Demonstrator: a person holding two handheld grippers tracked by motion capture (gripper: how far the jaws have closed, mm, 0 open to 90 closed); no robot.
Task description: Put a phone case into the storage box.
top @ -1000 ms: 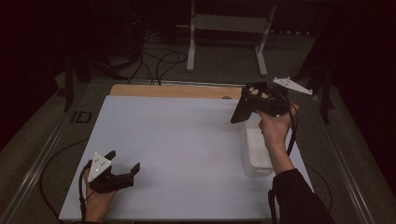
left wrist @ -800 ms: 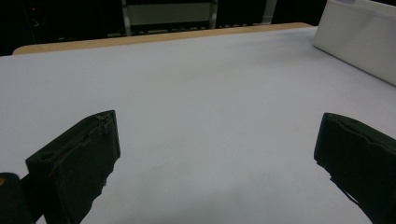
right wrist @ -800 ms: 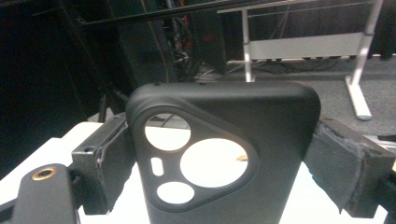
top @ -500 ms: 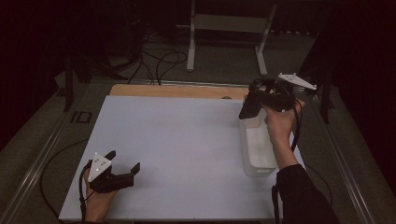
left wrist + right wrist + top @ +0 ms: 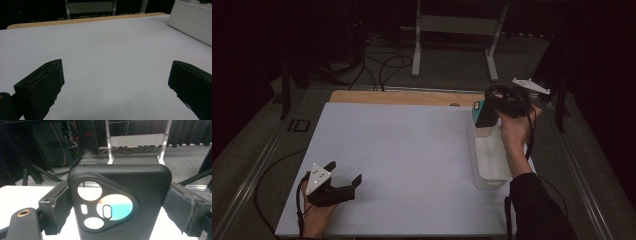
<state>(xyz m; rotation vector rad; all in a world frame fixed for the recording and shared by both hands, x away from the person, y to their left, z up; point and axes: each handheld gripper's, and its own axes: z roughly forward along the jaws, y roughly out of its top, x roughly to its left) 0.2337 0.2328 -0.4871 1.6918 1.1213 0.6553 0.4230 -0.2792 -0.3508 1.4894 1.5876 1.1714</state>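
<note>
Colours on the bench

Black phone case [image 5: 120,202], teal showing through its camera cutout; white bin [image 5: 490,160]; white bench [image 5: 402,165] with tan edge.

Right gripper [image 5: 490,111] at upper right of frame holds a dark phone case [image 5: 486,114] with teal showing, raised over the far end of the white bin [image 5: 488,165]; left gripper [image 5: 343,176] rests jaws apart on the white table [image 5: 402,160], lower left.
</note>
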